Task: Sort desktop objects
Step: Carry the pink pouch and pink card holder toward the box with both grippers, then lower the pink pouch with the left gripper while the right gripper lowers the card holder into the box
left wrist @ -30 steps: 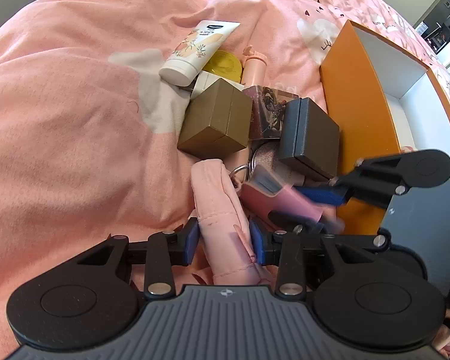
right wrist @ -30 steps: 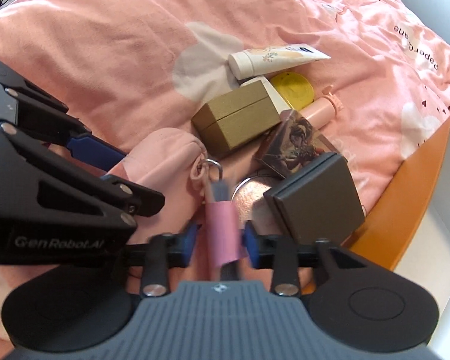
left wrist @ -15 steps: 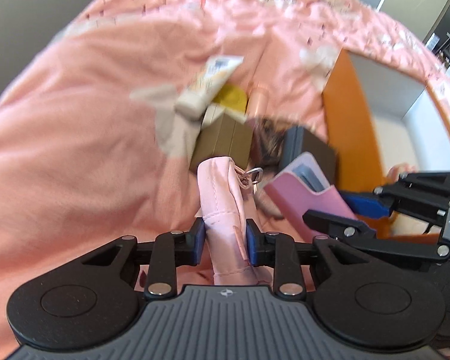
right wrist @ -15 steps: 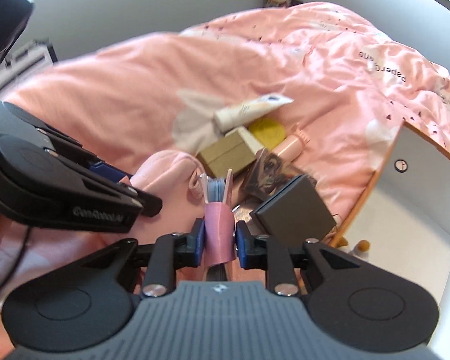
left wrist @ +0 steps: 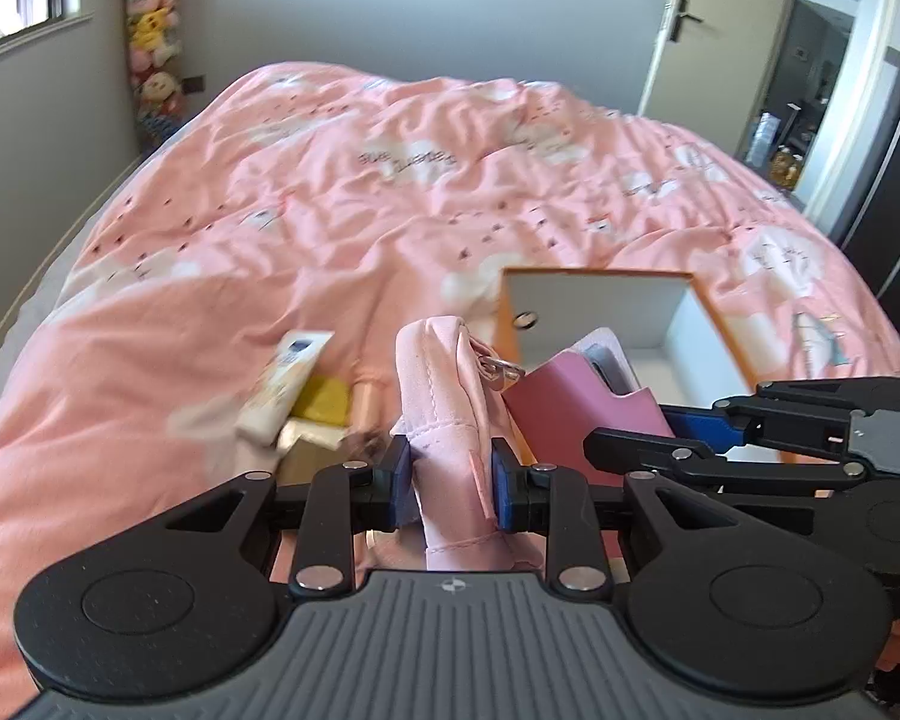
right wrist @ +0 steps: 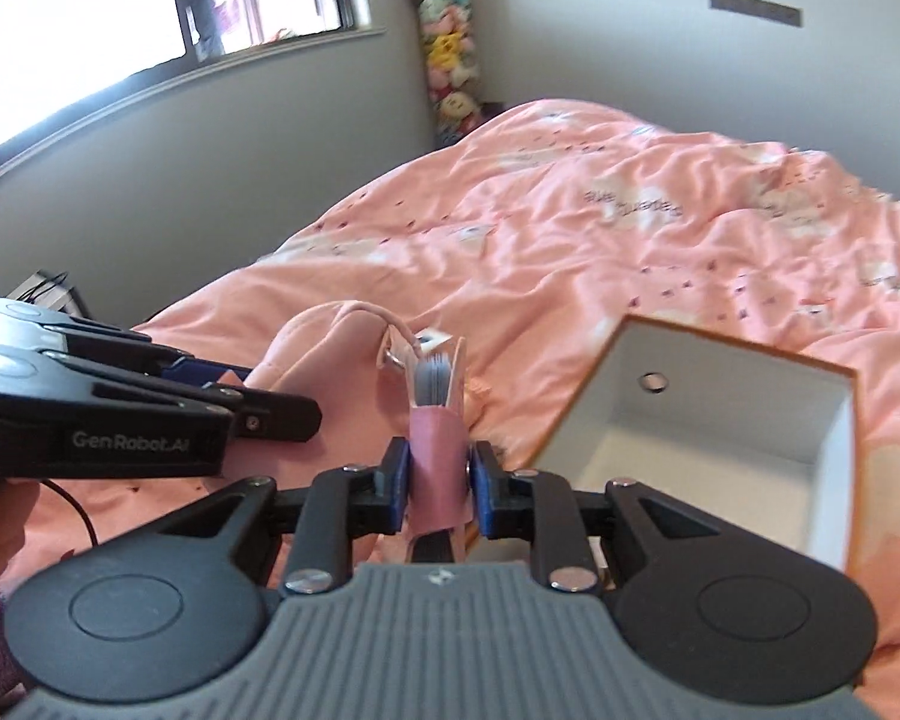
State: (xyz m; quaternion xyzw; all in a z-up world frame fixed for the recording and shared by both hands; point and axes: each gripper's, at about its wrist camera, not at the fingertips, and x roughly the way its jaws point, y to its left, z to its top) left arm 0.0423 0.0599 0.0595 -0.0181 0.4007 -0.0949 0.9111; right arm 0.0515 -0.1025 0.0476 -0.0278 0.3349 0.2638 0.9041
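Observation:
My left gripper (left wrist: 447,474) is shut on a soft pink pouch (left wrist: 444,396) and holds it up above the bed. A metal ring (left wrist: 501,367) links the pouch to a pink card holder (left wrist: 576,402). My right gripper (right wrist: 438,474) is shut on that pink card holder (right wrist: 438,450), which has grey cards in its top. The pouch also shows in the right wrist view (right wrist: 324,348), left of the holder. The orange box (left wrist: 600,324) with a white inside lies open just behind both; it also shows in the right wrist view (right wrist: 720,420).
A white tube (left wrist: 285,384), a yellow round item (left wrist: 324,399), a pink bottle (left wrist: 363,402) and an olive box (left wrist: 306,462) lie on the pink duvet (left wrist: 330,210) left of my left gripper. Grey walls, a window (right wrist: 120,30) and a door (left wrist: 690,30) stand behind.
Both grippers have lifted and tilted up, carrying the pouch and card holder off the pile. The views now show the room and the open box ahead.

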